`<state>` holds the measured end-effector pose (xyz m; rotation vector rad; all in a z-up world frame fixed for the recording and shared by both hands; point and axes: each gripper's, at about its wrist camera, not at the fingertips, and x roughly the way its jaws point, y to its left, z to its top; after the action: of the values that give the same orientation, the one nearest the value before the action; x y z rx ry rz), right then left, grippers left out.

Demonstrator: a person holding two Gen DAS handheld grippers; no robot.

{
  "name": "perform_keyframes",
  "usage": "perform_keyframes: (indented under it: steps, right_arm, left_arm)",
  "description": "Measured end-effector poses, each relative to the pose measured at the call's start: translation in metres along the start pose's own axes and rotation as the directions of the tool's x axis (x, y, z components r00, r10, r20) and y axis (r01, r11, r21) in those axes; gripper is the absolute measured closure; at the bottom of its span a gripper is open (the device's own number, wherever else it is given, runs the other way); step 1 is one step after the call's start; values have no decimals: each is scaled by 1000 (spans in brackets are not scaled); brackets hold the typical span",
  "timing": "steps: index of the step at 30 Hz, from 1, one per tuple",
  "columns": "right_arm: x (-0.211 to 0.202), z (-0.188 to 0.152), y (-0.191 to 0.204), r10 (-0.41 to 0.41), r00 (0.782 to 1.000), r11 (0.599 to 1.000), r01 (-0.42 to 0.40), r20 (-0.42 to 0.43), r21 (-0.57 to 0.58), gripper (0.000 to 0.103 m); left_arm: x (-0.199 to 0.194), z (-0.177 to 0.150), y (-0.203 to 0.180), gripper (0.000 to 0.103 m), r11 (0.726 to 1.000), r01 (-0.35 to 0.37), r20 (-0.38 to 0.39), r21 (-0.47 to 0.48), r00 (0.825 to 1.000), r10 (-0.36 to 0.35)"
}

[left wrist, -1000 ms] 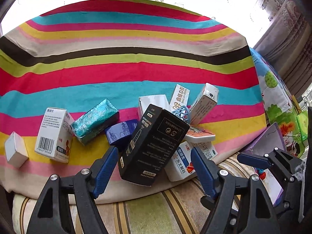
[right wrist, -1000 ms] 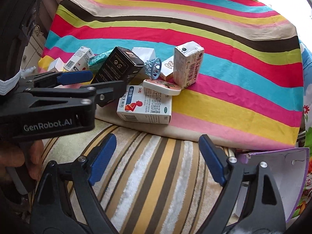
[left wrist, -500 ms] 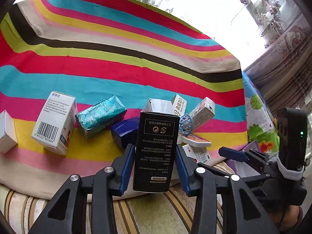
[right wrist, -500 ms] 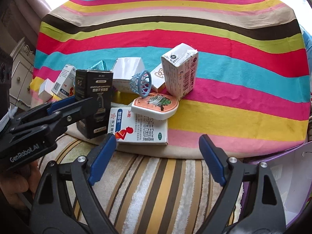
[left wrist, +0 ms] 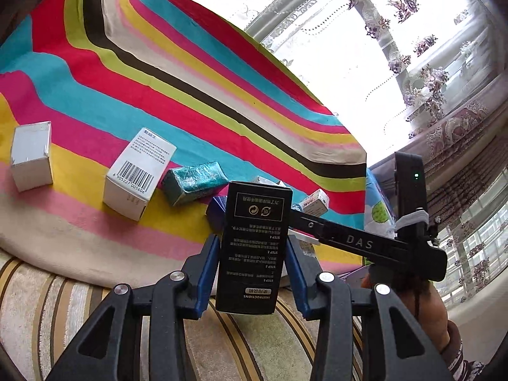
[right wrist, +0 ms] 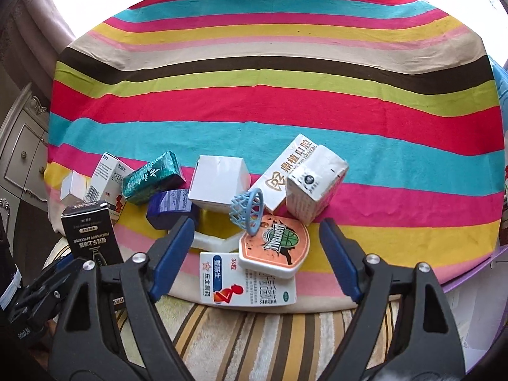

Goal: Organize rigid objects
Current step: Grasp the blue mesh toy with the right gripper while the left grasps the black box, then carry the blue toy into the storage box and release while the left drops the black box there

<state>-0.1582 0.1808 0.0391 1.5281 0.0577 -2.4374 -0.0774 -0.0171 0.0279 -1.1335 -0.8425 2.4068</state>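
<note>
My left gripper (left wrist: 254, 250) is shut on a tall black box (left wrist: 254, 247) and holds it upright above the front edge of the striped cloth; it also shows at the left of the right wrist view (right wrist: 90, 235). My right gripper (right wrist: 257, 241) is open over a toy basketball hoop with an orange backboard (right wrist: 273, 244), which lies on a white medicine box (right wrist: 247, 282). A pile of boxes lies behind: a white cube (right wrist: 219, 184), a dental box (right wrist: 285, 171), a white carton (right wrist: 314, 184), a teal pack (right wrist: 152, 177) and a blue box (right wrist: 168, 206).
In the left wrist view a barcode box (left wrist: 139, 171) and a small white box (left wrist: 31, 155) stand left on the striped cloth (left wrist: 95, 101). A striped towel (right wrist: 254, 333) lies in front. A purple tray edge (right wrist: 476, 285) is at right. A window with curtains is behind.
My left gripper closed on the black box, lifted it upright and swung left. My right gripper moved in over the hoop and pile, still open.
</note>
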Motion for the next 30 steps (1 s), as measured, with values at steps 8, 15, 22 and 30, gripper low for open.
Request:
perform_keyframes:
  steps: [8, 15, 22, 30]
  right_arm:
    - [17, -2, 9, -34, 999, 998, 31, -37, -56, 57]
    - [15, -2, 8, -10, 1000, 998, 8, -19, -69, 83]
    - [2, -4, 9, 4, 1000, 997, -3, 18, -80, 83]
    - [-24, -5, 6, 41, 995, 998, -36, 88, -58, 83]
  left_arm:
    - [4, 2, 12, 61, 997, 34, 5, -67, 999, -34]
    - [6, 2, 19, 61, 994, 58, 8, -94, 998, -58]
    - [1, 1, 30, 61, 989, 67, 27, -134, 998, -64]
    - [-1, 0, 25, 61, 992, 54, 51, -113, 998, -49]
